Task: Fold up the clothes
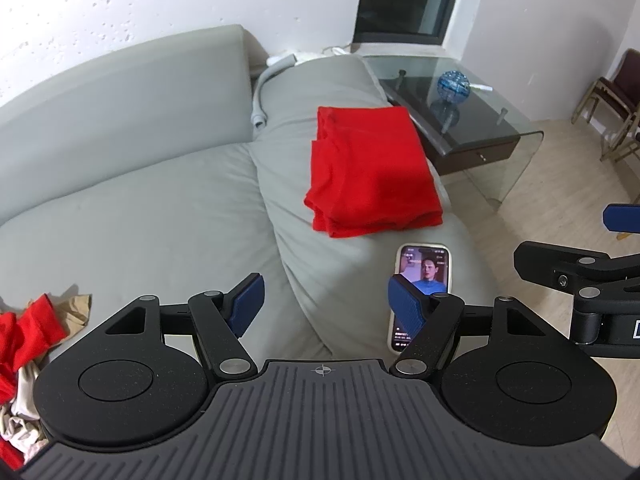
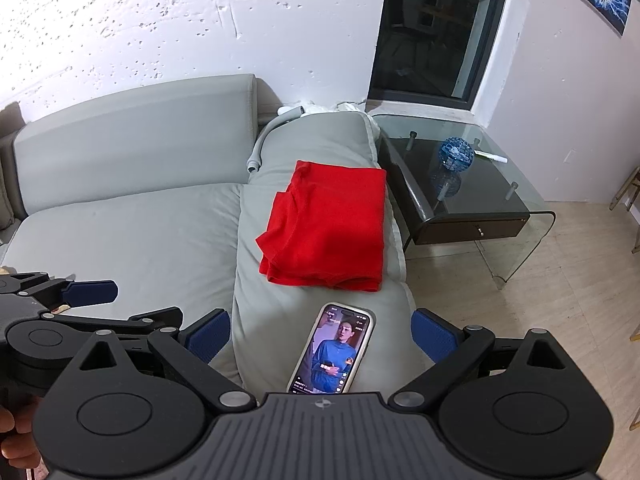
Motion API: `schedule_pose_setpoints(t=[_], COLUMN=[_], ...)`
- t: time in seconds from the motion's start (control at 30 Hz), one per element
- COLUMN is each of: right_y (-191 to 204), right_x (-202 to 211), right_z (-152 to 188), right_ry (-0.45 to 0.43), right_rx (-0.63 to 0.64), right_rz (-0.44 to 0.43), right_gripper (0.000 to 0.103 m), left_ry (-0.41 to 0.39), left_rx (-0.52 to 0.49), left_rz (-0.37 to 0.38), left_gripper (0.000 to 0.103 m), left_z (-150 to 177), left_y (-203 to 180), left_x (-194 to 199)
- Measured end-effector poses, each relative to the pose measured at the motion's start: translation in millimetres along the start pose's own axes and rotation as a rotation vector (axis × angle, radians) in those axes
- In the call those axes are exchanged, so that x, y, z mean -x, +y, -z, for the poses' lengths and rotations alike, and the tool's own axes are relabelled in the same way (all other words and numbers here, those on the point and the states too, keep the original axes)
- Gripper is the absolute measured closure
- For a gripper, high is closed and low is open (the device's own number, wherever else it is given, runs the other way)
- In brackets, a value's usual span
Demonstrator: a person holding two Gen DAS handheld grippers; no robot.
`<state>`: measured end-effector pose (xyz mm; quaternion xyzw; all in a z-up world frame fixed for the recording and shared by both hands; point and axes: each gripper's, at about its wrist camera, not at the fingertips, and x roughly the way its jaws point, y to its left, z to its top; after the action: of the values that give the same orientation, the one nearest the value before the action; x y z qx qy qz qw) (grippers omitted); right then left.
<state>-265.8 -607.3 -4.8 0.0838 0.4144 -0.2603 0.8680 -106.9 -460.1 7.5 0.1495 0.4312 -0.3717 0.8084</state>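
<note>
A folded red garment [image 1: 372, 172] [image 2: 332, 228] lies flat on the grey sofa cushion [image 1: 320, 240] [image 2: 280, 168], ahead of both grippers. A heap of unfolded clothes [image 1: 24, 340], red, tan and white, sits on the seat at the lower left of the left wrist view. My left gripper [image 1: 326, 306] is open above the cushion's near end with nothing between its blue pads. My right gripper [image 2: 322, 336] is open too, its jaws wide over a phone [image 2: 334, 350] [image 1: 424, 268]. Neither touches the red garment.
The lit phone lies on the cushion just in front of the garment. A glass side table [image 2: 520, 208] [image 1: 512, 128] with a blue wire ball [image 2: 456, 152] stands right of the sofa. Chairs [image 1: 616, 100] stand at the far right on the wooden floor. A hand [image 2: 16, 432] shows at the lower left.
</note>
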Motion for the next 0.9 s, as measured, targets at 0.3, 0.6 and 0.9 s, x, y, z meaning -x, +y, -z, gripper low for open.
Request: schedule_pose_setpoints(t=[0.3,0.6,0.9], right_y=[-0.2,-0.6,-2.1], right_x=[-1.4,-1.2,-0.8], right_z=[-0.3,0.3,0.6], right_ry=[-0.001,-0.001,0.0], right_rx=[-0.005,-0.009,-0.012], right_rz=[-0.007,-0.009,-0.007], right_gripper=[0.006,0.006,0.006], left_ry=[-0.001,0.0,-0.001], left_rx=[-0.007,-0.013,-0.011], left_rz=[-0.002,0.0,0.005], left_gripper=[0.029,0.029,0.029], left_z=[0.5,-0.6,-1.6], left_y=[-2.5,-5.8,-8.1], left_x=[0.1,-1.0,-1.6])
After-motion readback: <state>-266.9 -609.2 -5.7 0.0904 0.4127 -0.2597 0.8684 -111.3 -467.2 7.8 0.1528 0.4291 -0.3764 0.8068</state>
